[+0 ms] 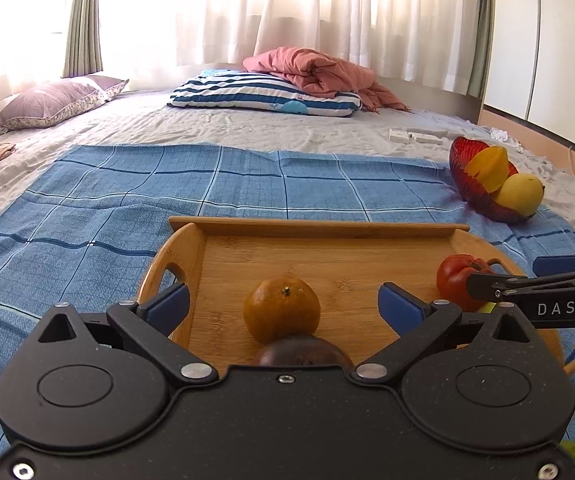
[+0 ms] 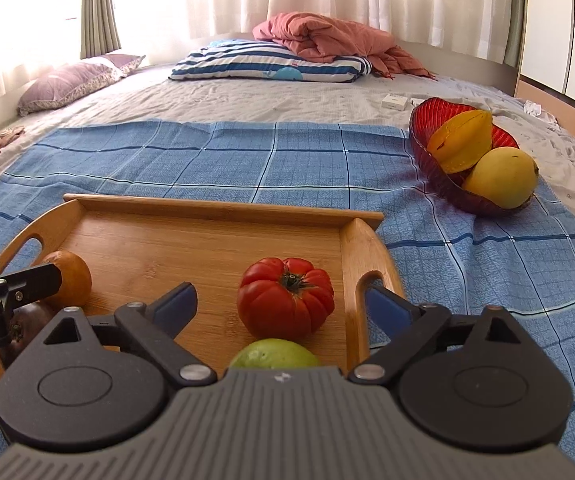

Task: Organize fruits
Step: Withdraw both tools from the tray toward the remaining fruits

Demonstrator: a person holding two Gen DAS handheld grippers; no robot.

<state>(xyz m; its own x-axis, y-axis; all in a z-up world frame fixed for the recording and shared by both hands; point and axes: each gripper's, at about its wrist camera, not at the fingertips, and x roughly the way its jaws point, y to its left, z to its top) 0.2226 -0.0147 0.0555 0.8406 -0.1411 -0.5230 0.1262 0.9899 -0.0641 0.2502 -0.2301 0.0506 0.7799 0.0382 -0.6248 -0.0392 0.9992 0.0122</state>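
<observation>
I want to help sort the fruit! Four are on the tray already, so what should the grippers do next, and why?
Probably reach the right hand-held gripper, open and empty, toward the red bowl. The star fruit and mango are still there, while the tomato, orange, green fruit and dark fruit sit on the wooden tray.
</observation>
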